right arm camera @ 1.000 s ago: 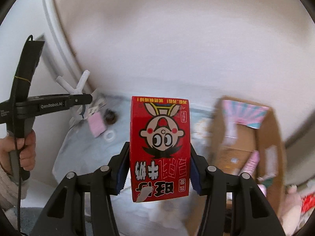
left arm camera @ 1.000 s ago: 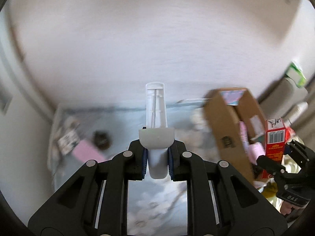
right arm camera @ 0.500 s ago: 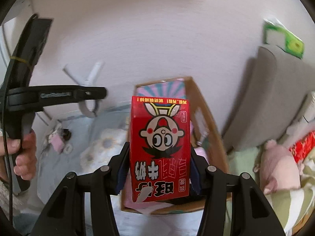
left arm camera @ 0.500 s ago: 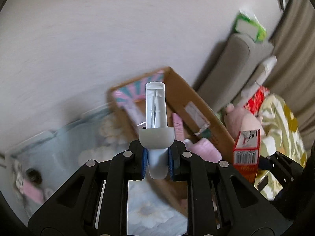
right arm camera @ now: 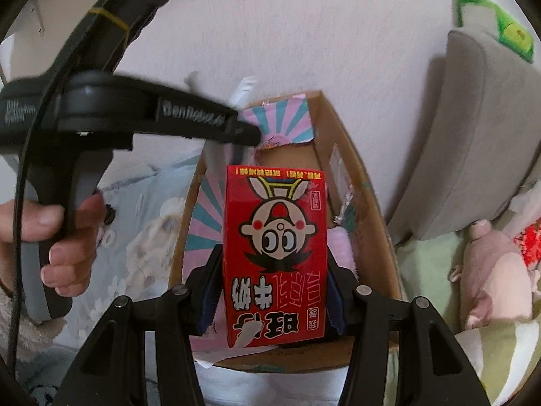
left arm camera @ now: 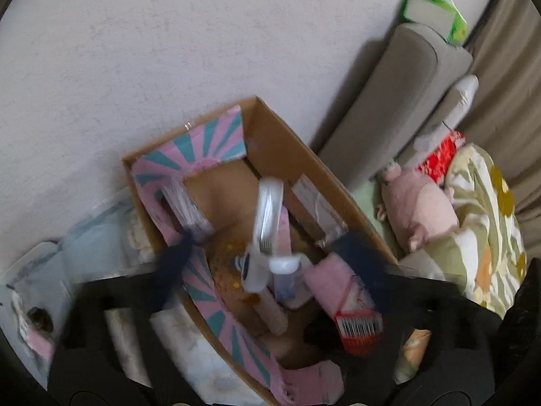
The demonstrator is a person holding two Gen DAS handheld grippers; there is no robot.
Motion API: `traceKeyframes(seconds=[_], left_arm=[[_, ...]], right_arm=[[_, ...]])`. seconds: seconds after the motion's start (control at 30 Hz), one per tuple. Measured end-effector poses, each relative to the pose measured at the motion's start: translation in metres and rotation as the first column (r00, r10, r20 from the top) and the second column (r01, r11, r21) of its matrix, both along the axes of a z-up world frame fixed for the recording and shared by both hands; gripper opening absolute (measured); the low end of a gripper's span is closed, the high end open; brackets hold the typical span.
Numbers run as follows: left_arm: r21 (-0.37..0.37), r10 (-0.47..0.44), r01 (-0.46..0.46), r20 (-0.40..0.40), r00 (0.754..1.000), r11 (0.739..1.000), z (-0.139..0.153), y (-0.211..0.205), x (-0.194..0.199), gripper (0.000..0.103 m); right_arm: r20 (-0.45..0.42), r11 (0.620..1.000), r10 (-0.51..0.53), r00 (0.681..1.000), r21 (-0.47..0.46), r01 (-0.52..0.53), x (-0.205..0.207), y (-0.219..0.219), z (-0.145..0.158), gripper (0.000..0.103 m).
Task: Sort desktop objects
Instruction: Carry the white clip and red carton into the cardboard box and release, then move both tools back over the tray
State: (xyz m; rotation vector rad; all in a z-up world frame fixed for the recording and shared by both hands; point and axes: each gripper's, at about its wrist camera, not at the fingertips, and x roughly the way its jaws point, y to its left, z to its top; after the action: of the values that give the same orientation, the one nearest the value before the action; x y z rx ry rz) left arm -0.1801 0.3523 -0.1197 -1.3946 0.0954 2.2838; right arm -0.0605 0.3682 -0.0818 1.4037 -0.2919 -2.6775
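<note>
In the left wrist view my left gripper (left arm camera: 267, 264) hangs over an open cardboard box (left arm camera: 294, 135) with pink and teal flaps. Its jaws are opening, the fingers blurred and spread wide. The white plastic tool (left arm camera: 267, 223) is loose between them, clear of both pads, tilted above the pink and white items in the box. My right gripper (right arm camera: 274, 270) is shut on a red milk carton (right arm camera: 275, 237) with a cartoon face, held upside down over the near end of the box (right arm camera: 345, 142). The left gripper (right arm camera: 236, 128) reaches in from the left there, held by a hand (right arm camera: 50, 237).
A grey cushion (left arm camera: 405, 101) with a green packet (left arm camera: 432, 10) on top stands right of the box. A pink plush pig (left arm camera: 419, 216) lies on floral bedding. A pale blue floral cloth (right arm camera: 148, 203) covers the surface left of the box, with small items (left arm camera: 37, 318) on it.
Both grippers swung from the blue cloth to above the box. The left jaws sprang apart and let go of the white tool. The red carton stays gripped.
</note>
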Motion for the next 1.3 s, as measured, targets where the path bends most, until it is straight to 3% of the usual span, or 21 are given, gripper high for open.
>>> traceKeyframes(seconds=[0.07,0.2,0.33,0.53,1.0,1.3], left_arm=[[0.035,0.021,-0.02,-0.042,0.999,0.999,0.013,-0.007,0.001,0.098],[-0.006,0.072,-0.072,-0.079,0.994,0.997,0.029,-0.02,-0.002,0.098],[0.012,0.128,-0.127,-0.098,0.987,0.992,0.038,-0.045,0.003,0.098],[0.0,0.181,-0.183,-0.123,0.976,0.983,0.044,-0.079,0.016,0.098],[-0.126,0.177,-0.207,-0.214,0.961,0.97,0.055,-0.123,0.051,0.098],[-0.147,0.247,-0.28,-0.212,0.946,0.949,0.05,-0.199,0.073,0.098]], right_arm=[[0.036,0.999,-0.037,0.999,0.012,0.037,-0.005,0.006,-0.003,0.056],[0.043,0.995,-0.075,0.996,-0.059,0.077,-0.006,0.025,-0.003,0.061],[0.001,0.989,-0.086,0.996,-0.118,0.085,-0.002,0.037,0.003,0.062],[-0.031,0.99,-0.09,0.995,-0.114,0.086,-0.008,0.039,0.015,0.062],[-0.043,0.993,-0.05,0.998,-0.111,0.045,-0.01,-0.003,0.027,0.062],[-0.045,0.995,0.049,0.998,-0.088,-0.053,-0.018,-0.064,0.037,0.062]])
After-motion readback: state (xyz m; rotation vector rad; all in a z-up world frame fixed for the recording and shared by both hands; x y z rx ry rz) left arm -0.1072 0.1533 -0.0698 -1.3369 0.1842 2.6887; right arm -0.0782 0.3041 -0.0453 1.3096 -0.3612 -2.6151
